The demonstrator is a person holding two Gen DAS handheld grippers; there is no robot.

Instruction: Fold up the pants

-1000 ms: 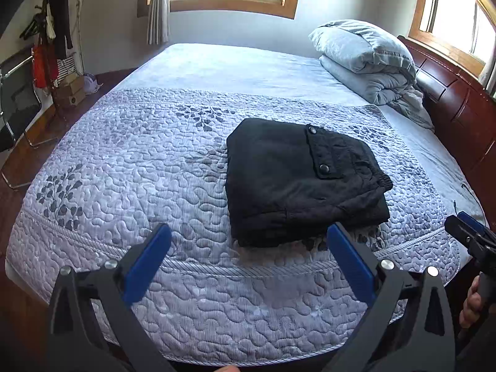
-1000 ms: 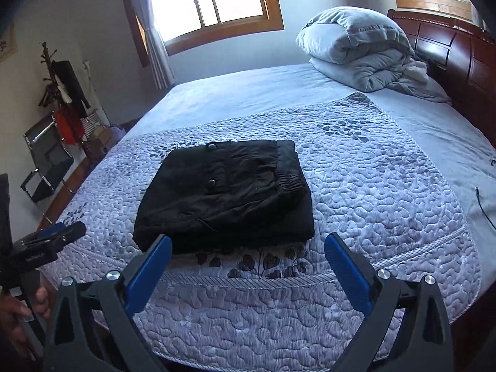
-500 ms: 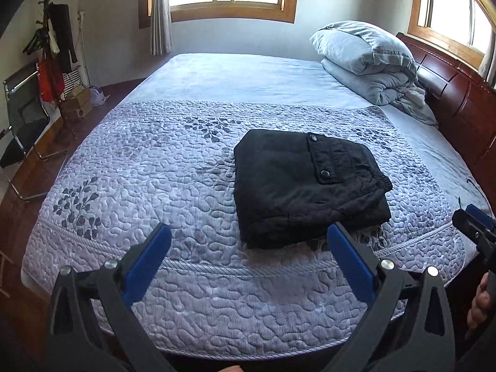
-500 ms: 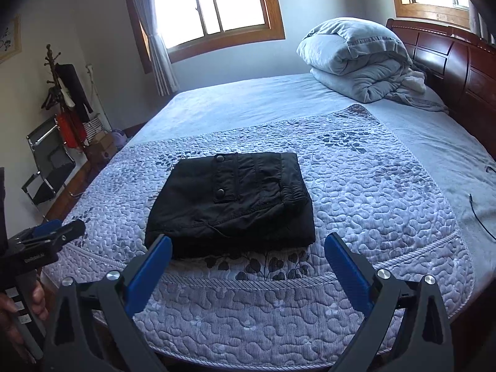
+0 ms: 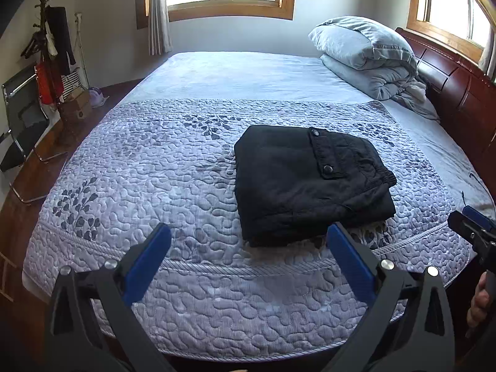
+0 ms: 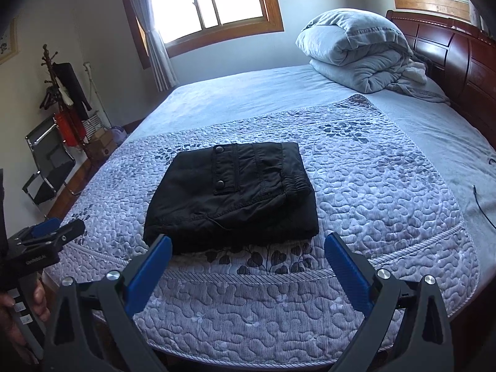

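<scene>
Black pants [image 5: 307, 179] lie folded into a compact rectangle on the quilted grey bedspread [image 5: 148, 179], pocket flap with two snap buttons on top; they show again in the right wrist view as black pants [image 6: 232, 195]. My left gripper [image 5: 248, 241] hangs open above the bed's near edge, short of the pants, holding nothing. My right gripper [image 6: 248, 248] is also open and empty, its blue pads just in front of the pants' near edge. Each gripper appears at the edge of the other's view, held by a hand [image 6: 18, 307].
A folded grey duvet [image 5: 369, 55] sits at the head of the bed by the dark wooden headboard [image 5: 458, 93]. A chair [image 5: 21, 124], coat stand [image 5: 49, 49] and boxes stand on the floor at left. A thin black cord [image 6: 483, 204] lies on the sheet.
Both grippers have drawn back and risen away from the pants, so the bed looks farther off. The pants have stayed in place, folded.
</scene>
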